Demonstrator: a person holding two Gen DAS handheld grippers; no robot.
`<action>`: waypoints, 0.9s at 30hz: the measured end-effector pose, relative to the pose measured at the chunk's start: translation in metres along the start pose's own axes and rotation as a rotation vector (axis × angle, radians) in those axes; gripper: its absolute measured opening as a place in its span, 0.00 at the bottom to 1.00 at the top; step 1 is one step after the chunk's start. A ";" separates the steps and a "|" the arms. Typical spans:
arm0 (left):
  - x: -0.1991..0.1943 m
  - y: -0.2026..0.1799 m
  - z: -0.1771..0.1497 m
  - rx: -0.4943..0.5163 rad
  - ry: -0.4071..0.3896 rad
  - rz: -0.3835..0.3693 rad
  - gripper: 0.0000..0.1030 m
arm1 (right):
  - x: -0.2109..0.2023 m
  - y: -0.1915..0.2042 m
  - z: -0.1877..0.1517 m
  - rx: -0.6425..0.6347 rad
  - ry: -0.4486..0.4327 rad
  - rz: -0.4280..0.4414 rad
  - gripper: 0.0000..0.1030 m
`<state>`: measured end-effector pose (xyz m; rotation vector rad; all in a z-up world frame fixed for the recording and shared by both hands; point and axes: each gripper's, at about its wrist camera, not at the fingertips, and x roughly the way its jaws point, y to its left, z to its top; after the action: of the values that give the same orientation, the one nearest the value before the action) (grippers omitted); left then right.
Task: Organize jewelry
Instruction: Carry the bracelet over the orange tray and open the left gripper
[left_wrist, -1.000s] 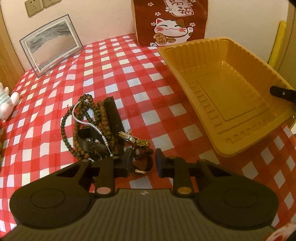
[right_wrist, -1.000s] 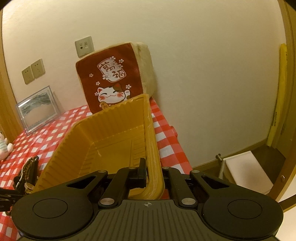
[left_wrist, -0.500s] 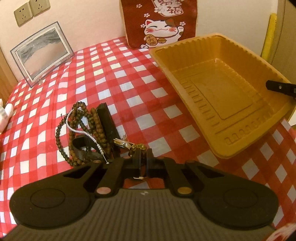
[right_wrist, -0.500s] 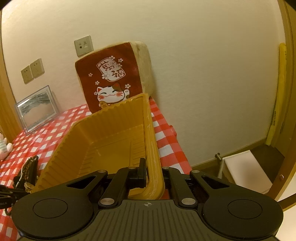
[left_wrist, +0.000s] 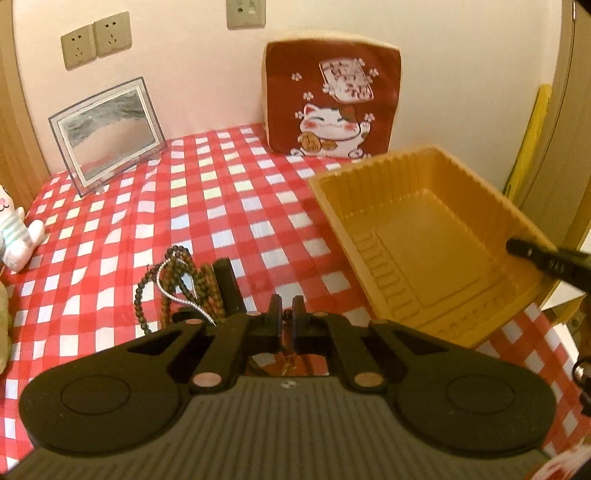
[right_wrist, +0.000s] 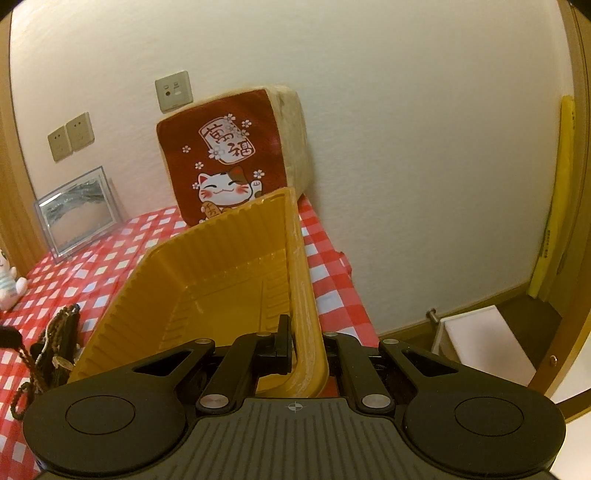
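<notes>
My left gripper (left_wrist: 284, 312) has its jaws nearly together, pinched on what looks like a small beaded piece w/ a cord, though the fingers hide most of it. The rest of the jewelry pile (left_wrist: 184, 288), bead strands plus a silver chain, lies on the red checked cloth (left_wrist: 221, 206) just left of that gripper. My right gripper (right_wrist: 301, 339) is clamped on the near rim of the yellow tray (right_wrist: 221, 280), which sits tilted, well right of the pile

Red-and-white checked cloth (left_wrist: 229, 206); orange-yellow tray (left_wrist: 424, 236); brown beads (left_wrist: 173, 273); dark red cushion (left_wrist: 332, 96) printed with a white cat.
</notes>
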<state>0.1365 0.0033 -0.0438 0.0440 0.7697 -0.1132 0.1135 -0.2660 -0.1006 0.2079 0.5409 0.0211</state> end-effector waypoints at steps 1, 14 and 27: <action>-0.003 0.001 0.002 -0.010 -0.005 -0.007 0.04 | 0.000 0.000 0.001 -0.002 0.001 0.000 0.04; -0.027 -0.024 0.024 -0.004 -0.069 -0.108 0.04 | -0.009 0.007 0.005 -0.042 0.009 -0.014 0.04; 0.001 -0.076 0.026 0.025 -0.021 -0.293 0.04 | -0.023 0.013 0.001 -0.074 -0.003 -0.039 0.04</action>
<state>0.1458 -0.0742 -0.0260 -0.0466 0.7503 -0.4013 0.0952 -0.2554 -0.0853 0.1252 0.5401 0.0031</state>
